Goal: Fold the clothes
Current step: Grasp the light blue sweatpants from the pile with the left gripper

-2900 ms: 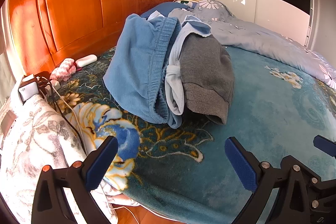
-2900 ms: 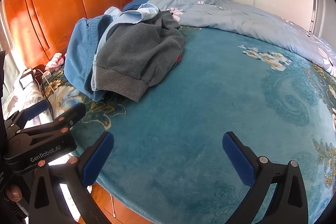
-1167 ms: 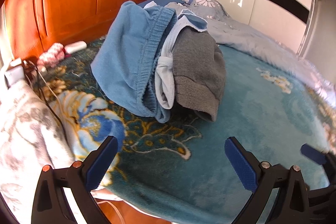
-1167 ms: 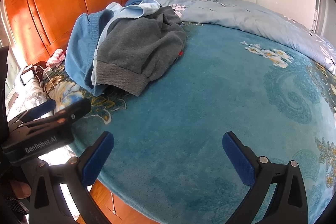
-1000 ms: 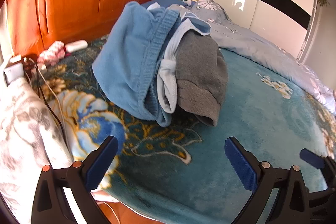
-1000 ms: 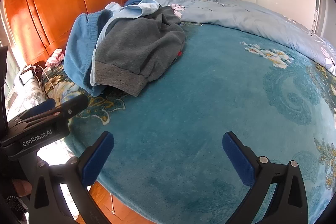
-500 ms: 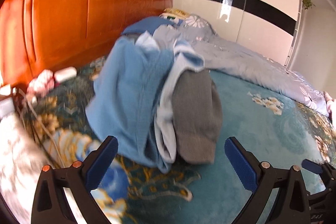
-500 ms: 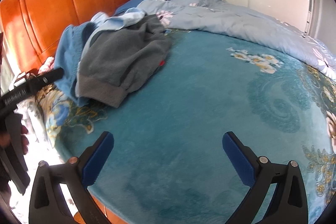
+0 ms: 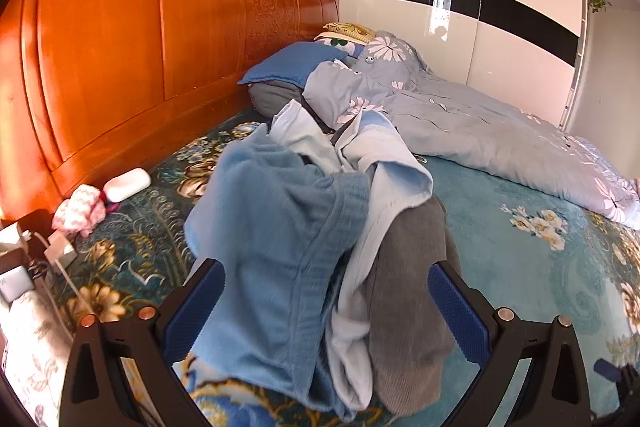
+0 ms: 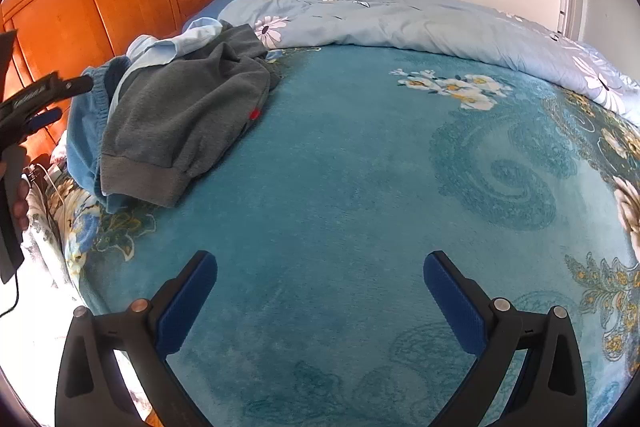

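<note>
Three garments sit heaped on the teal floral blanket (image 10: 360,167) near the orange wooden headboard (image 9: 120,47): blue knit piece (image 9: 272,247) on the left, grey sweatshirt (image 10: 180,115) on the right, pale blue shirt (image 9: 384,179) between them. Grey-blue flowered duvet (image 10: 420,19) lies bunched at the far side. Left gripper (image 9: 324,311) is spread wide, straddling the near end of the heap, gripping nothing. Right gripper (image 10: 320,299) is also wide, empty, over bare blanket right of the heap.

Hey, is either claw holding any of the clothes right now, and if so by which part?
Nothing is held. The left claw is open around the clothes pile; the right claw is open above bare blanket.
</note>
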Motion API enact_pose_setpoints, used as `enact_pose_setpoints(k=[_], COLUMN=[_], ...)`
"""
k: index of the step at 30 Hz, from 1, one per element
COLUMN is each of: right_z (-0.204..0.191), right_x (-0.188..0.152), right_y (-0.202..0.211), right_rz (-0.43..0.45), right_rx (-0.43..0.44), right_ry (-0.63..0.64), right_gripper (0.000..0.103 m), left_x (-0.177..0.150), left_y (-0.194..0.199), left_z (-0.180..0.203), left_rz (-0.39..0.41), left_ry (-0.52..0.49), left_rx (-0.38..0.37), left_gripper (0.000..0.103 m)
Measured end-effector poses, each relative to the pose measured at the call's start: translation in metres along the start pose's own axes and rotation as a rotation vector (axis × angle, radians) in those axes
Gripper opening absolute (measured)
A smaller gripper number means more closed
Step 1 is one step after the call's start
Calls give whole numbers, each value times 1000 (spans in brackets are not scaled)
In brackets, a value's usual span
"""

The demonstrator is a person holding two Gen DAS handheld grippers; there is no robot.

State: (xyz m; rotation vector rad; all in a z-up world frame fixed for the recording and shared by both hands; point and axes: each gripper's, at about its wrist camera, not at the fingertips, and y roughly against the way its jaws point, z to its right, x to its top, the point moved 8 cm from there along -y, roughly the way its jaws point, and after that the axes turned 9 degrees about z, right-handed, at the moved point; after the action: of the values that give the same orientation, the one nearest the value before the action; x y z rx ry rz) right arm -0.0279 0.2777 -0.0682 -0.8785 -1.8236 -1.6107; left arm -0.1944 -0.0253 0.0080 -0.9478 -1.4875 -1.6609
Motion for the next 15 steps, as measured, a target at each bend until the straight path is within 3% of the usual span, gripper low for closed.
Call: enact_pose_setpoints(k=[5,8,11,13,15], right_z=[12,20,25,28,30], right_x=[-1,-1,-1,-1,0], right_y=[2,3,6,11,15], right_rz=[5,7,13,19,25], right_rx=[-10,-17,-21,-22,-23], right_ry=[-25,-40,-50,-54,-57], right_gripper=[103,103,103,103,103], left_x=[6,6,4,4,7], left_y=[-19,-25,-31,-31,-27], left_z=[-4,-10,-18,-26,-36], left_rz=[-13,-36,-70,-81,-68], left_ry=[-15,-13,9,21,52], left_rx=[70,108,121,140,166], left_gripper=[100,80,55,28,24])
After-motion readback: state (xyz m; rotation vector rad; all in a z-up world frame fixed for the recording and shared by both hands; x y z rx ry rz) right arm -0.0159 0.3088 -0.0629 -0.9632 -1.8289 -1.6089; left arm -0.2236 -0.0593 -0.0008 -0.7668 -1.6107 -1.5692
